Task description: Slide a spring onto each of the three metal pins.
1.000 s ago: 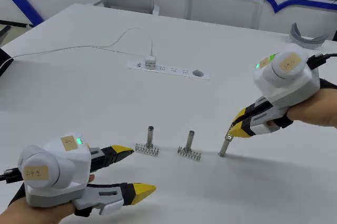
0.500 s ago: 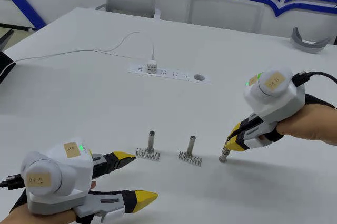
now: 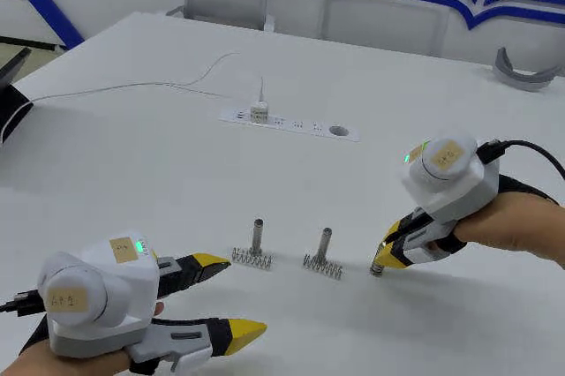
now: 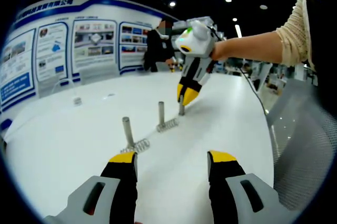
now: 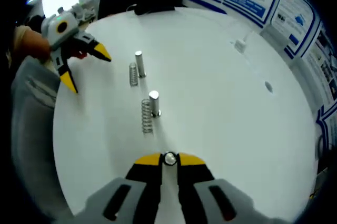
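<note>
Two springs lie loose by their pins; right gripper point(image 3: 385, 261) pinches the right pin point(image 3: 378, 267).
Flat on the counter point(image 3: 132, 146): first spring point(image 3: 251, 258) touching the foot of the left pin point(image 3: 257, 235), second spring point(image 3: 321, 266) likewise at the middle pin point(image 3: 324, 242); whether a spring sits on the right pin, cannot tell. Risk: if the pins stand free, a sideways tug from the closed jaws could tip the right pin; a low sweep could roll the springs away. Those jaws are narrow, clamped on the pin top, hand pitched steeply down. The left gripper point(image 3: 240, 296) gapes wide, holding nothing, low near the person, aimed at the pins.
</note>
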`<move>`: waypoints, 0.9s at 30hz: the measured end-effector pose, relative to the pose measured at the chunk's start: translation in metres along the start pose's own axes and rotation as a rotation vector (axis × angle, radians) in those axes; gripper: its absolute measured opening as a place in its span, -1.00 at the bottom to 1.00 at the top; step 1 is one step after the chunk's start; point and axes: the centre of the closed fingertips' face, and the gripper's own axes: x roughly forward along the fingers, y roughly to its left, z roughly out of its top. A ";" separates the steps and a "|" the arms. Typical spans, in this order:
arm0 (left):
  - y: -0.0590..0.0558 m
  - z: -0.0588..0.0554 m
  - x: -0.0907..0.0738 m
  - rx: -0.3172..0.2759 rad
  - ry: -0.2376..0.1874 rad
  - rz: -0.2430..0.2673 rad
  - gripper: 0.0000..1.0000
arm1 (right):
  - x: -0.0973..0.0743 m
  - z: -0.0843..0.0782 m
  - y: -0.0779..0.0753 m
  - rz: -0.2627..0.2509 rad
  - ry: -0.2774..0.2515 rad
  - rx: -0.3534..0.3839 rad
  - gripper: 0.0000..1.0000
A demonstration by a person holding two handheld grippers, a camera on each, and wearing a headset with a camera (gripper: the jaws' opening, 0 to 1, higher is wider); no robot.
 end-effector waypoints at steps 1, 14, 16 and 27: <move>0.000 0.000 0.000 0.001 0.001 0.000 0.09 | 0.000 0.000 0.000 -0.001 0.001 -0.001 -0.75; 0.001 0.001 -0.001 0.003 -0.003 0.000 0.09 | -0.013 0.010 0.003 -0.026 -0.031 -0.028 -0.54; 0.001 0.002 -0.001 0.003 -0.004 0.001 0.09 | -0.017 0.013 0.003 -0.033 -0.039 -0.033 -0.52; 0.000 0.002 0.000 0.009 -0.006 -0.002 0.09 | -0.041 0.048 0.024 -0.050 -0.123 -0.083 -0.49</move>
